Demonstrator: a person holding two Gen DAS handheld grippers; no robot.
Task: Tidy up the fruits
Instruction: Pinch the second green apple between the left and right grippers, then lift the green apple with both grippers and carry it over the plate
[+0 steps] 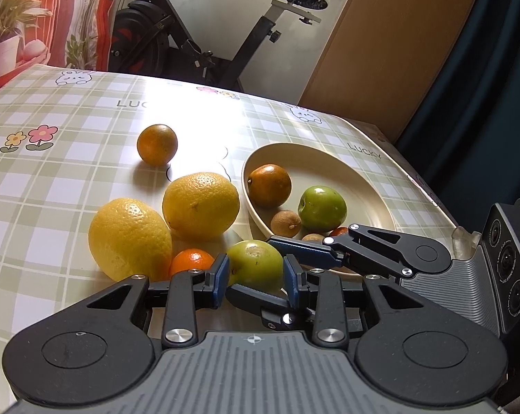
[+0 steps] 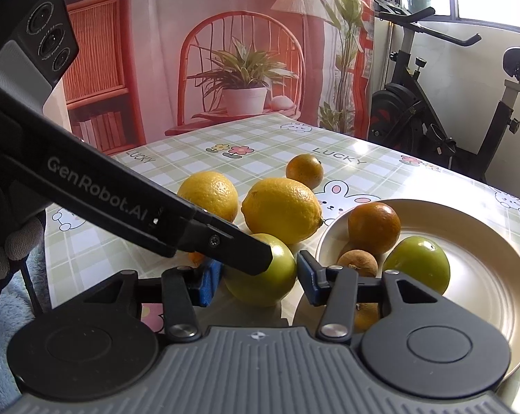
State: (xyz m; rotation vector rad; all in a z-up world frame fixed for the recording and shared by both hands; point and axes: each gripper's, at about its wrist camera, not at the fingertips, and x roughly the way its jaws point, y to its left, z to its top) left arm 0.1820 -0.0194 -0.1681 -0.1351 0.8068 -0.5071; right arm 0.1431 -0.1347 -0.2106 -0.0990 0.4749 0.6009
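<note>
Green and glossy, the round apple-like fruit (image 1: 255,264) is sitting on the checked tablecloth (image 1: 70,179) just beside the cream plate (image 1: 370,186). Both the left gripper (image 1: 256,274) and the right gripper (image 2: 258,274) are bracketing it, blue pads (image 1: 222,276) spread, not visibly pressing. It is probably firm, fairly light and slick-skinned, so pinching across its widest middle is looking safest.
</note>
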